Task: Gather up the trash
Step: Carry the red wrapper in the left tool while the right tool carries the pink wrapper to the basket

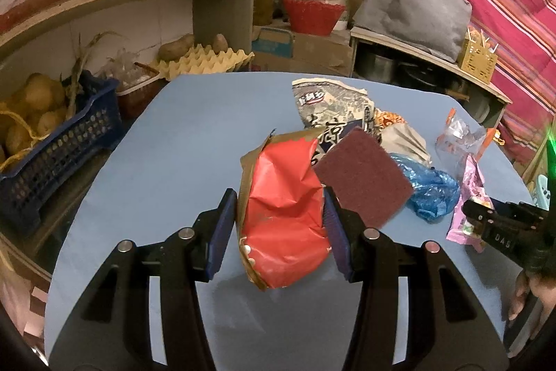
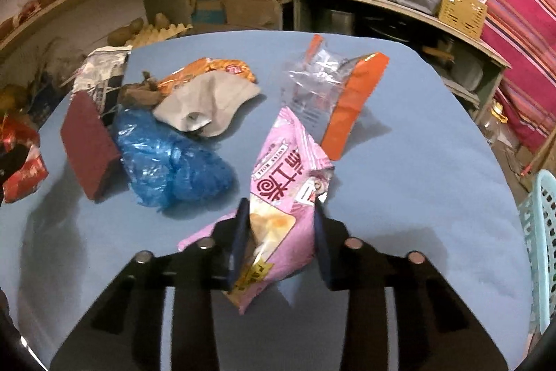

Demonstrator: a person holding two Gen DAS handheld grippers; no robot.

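A: Your left gripper (image 1: pixel 279 225) has the red wrapper (image 1: pixel 283 214) between its blue pads, both pads against the crumpled foil, so it is clamped on that piece near the middle of the blue table (image 1: pixel 166 145).

B: And your right gripper (image 2: pixel 281 242) holds the pink snack bag (image 2: pixel 285 197) the same way, toward the table's right edge. The bag stands up between the fingers, its torn top tilted away from you.

A: Just beside your red wrapper, touching its right side, the maroon scouring pad (image 1: pixel 363 174) leans up on edge. It crowds your right-hand finger.

B: Behind the pad lies the grey printed bag (image 1: pixel 330 106), toward the far edge. The blue plastic bag (image 2: pixel 173 162) sits bunched between the pad and your pink bag.

A: Beyond the blue one are a grey-white crumpled wrapper (image 2: pixel 208 106) and an orange packet (image 2: pixel 208 68), touching each other.

B: The clear bag with orange strips (image 2: pixel 333 86) lies just past your pink bag, near the far right corner. A pale green basket (image 2: pixel 542 232) stands off the table's right edge.
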